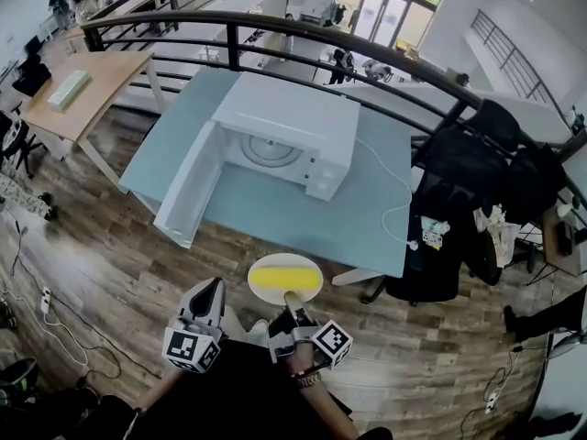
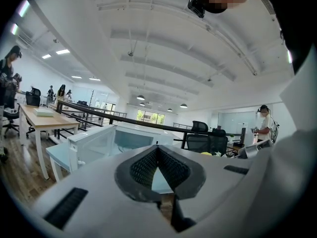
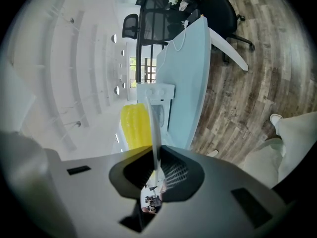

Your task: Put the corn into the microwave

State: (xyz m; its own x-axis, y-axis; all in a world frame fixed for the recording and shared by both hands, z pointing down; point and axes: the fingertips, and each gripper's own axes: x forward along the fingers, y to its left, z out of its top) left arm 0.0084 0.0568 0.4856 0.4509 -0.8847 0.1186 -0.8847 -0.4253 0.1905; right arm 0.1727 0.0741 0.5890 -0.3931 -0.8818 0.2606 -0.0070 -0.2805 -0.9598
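A yellow corn cob (image 1: 285,272) lies on a white round plate (image 1: 261,285). My right gripper (image 1: 292,299) is shut on the plate's near rim and holds it above the wooden floor, in front of the light blue table (image 1: 275,214). In the right gripper view the plate (image 3: 154,128) shows edge-on between the jaws, with the corn (image 3: 135,125) beside it. The white microwave (image 1: 289,136) stands on the table with its door (image 1: 186,189) swung open to the left. My left gripper (image 1: 210,291) is shut and holds nothing; its tips (image 2: 157,147) meet.
A white cable (image 1: 394,200) runs from the microwave over the table's right edge. Black office chairs (image 1: 440,246) stand to the right of the table. A wooden desk (image 1: 87,90) is at the left and a dark railing (image 1: 275,26) runs behind the table.
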